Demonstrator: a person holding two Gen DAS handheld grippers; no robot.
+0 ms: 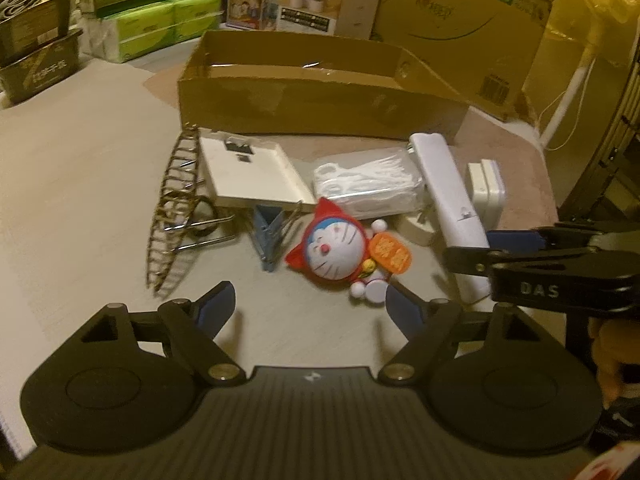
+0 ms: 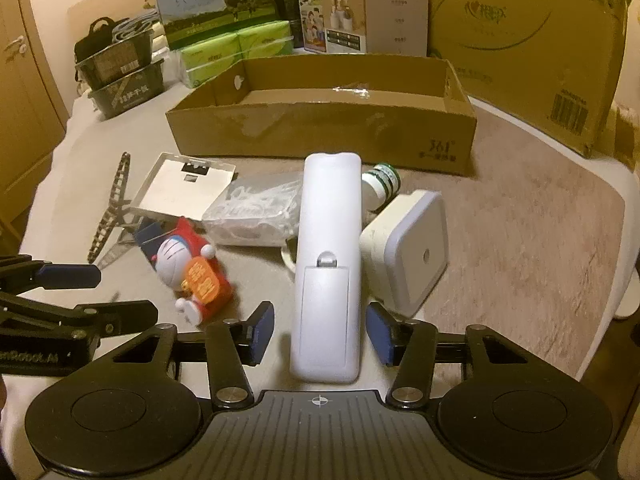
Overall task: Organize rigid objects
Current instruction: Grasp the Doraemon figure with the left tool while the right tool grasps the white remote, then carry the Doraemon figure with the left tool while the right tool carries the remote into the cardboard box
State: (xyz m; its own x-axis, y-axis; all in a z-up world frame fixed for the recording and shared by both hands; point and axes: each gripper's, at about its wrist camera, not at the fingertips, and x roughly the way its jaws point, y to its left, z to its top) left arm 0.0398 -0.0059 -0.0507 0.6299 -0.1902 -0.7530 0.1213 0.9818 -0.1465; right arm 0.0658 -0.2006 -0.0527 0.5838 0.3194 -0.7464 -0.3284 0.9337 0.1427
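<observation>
A white remote [image 2: 328, 240] lies back side up on the floor, between the pads of my right gripper [image 2: 320, 332]. A narrow gap shows on each side of it, so the gripper is open. In the left wrist view the same remote [image 1: 444, 188] runs under the right gripper's fingers [image 1: 516, 238]. My left gripper [image 1: 310, 306] stands open over bare floor, just in front of a red and blue cat toy [image 1: 336, 248] lying on its back. An open, shallow cardboard box [image 2: 320, 128] stands behind the pile.
The pile also holds a flat white tray [image 1: 252, 176], a bag of white floss picks [image 1: 368, 184], a blue clip [image 1: 268, 236], a metal rack [image 1: 172, 216], a white square unit [image 2: 408, 248] and a small green-labelled bottle [image 2: 382, 182]. Cartons line the back wall.
</observation>
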